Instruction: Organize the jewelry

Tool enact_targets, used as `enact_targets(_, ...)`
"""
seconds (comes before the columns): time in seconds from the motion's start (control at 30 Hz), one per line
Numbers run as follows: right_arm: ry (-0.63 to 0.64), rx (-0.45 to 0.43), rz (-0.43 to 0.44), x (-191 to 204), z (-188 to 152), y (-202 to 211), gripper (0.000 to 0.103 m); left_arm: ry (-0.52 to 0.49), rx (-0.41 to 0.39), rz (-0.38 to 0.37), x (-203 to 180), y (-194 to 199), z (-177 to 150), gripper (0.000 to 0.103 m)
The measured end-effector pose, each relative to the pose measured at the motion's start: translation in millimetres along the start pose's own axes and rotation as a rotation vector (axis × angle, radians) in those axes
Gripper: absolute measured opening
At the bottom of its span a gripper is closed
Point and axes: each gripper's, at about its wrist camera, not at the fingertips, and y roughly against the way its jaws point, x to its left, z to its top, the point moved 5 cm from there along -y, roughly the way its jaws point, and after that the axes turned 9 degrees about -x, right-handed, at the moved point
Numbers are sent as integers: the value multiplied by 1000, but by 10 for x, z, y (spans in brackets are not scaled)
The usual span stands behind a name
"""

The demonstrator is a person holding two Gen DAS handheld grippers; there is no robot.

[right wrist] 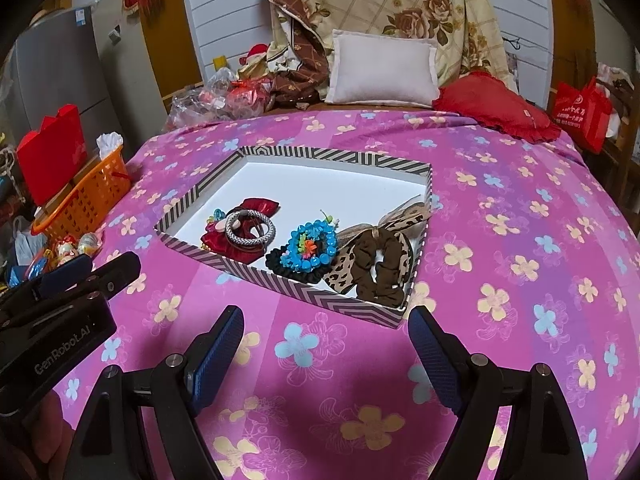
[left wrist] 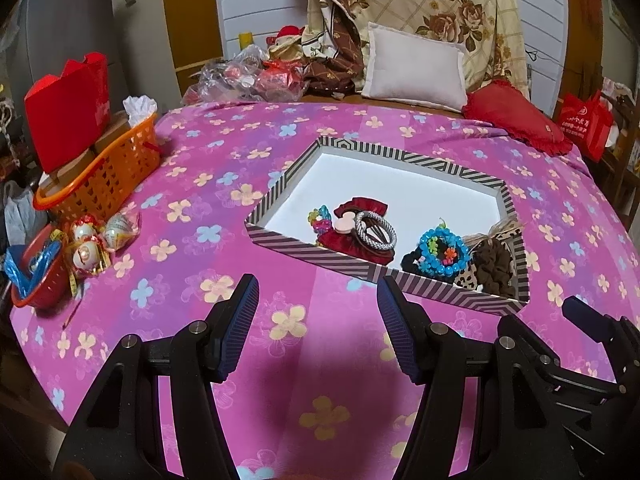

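**Both grippers open and empty, jewelry sitting in striped box**

Left gripper (left wrist: 316,296) hovers over the pink floral bedspread (left wrist: 192,248), jaws spread wide, nothing between them. Right gripper (right wrist: 326,328) likewise wide open and empty, just short of the near edge of the box. The two grippers sit side by side; each shows at the edge of the other's view.

The striped box (right wrist: 304,286) lies flat on the bedspread beyond both grippers, white inside. All visible jewelry is bunched at its near end; the far end shows only white floor.

Contents, left to right in the right wrist view:
- red velvet bow (right wrist: 260,206), with a silver-grey braided bangle (right wrist: 250,230) lying on top of it, and small colourful beads at its left edge
- blue beaded bracelet (right wrist: 310,246) resting on a black scrunchie (right wrist: 280,266)
- brown scrunchie (right wrist: 380,268) on a leopard-print bow (right wrist: 344,276), in the near right corner

Off the box, at the left edge of the bed: an orange basket (left wrist: 104,176) with a red box (left wrist: 68,112) standing in it, wrapped round trinkets (left wrist: 86,244) just in front. A white pillow (left wrist: 416,68) and a red cushion (left wrist: 516,116) lie at the far end.
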Motion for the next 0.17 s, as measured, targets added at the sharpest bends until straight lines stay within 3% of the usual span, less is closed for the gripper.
enact_targets(0.17, -4, 2, -6, -58, -26, -7, 82, 8, 23, -10, 62, -37, -67, 61)
